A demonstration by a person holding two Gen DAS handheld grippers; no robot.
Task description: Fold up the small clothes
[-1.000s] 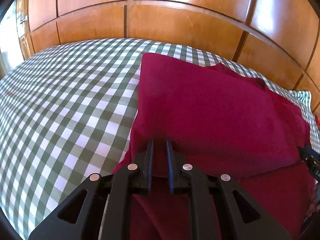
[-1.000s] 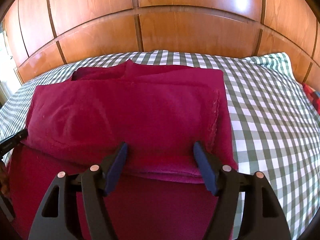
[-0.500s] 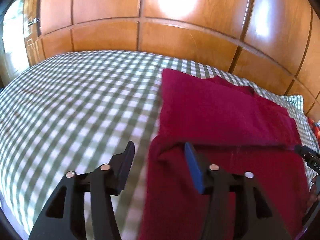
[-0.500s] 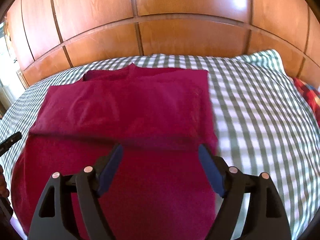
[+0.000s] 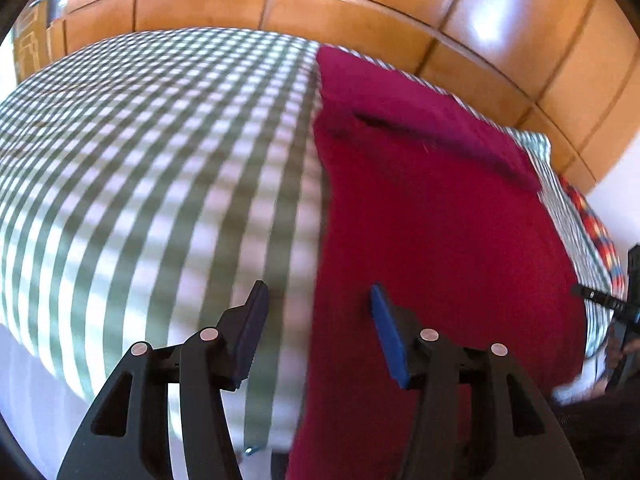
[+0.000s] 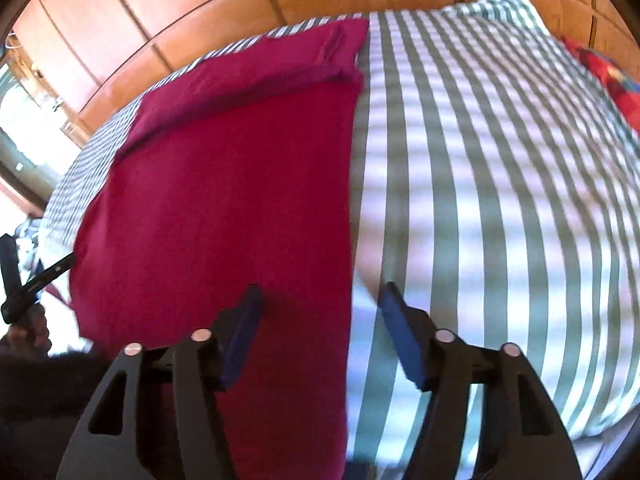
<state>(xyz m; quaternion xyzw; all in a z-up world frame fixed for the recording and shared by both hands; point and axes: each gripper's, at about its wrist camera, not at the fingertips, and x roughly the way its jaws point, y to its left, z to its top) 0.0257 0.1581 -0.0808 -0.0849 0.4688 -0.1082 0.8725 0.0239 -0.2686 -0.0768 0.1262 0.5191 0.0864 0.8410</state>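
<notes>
Crimson garment (image 5: pixel 432 220) on the checked bed (image 5: pixel 160 152) — right view alone shows window light; left hand-held gripper (image 5: pixel 316 332) spread, empty; right hand-held gripper (image 6: pixel 320 328) closing, unpinched; wooden panelling (image 6: pixel 192 12) behind.

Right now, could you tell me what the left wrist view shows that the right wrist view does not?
Left wrist only: the left hand-held gripper, open, straddling the garment's left edge. Right wrist only: the right hand-held gripper, closing with nothing pinched, over the right edge, plus a bright window. Both: garment, checked bedspread, wooden panels.

Crimson garment (image 5: pixel 432 216), seemingly part-folded, flat
</notes>
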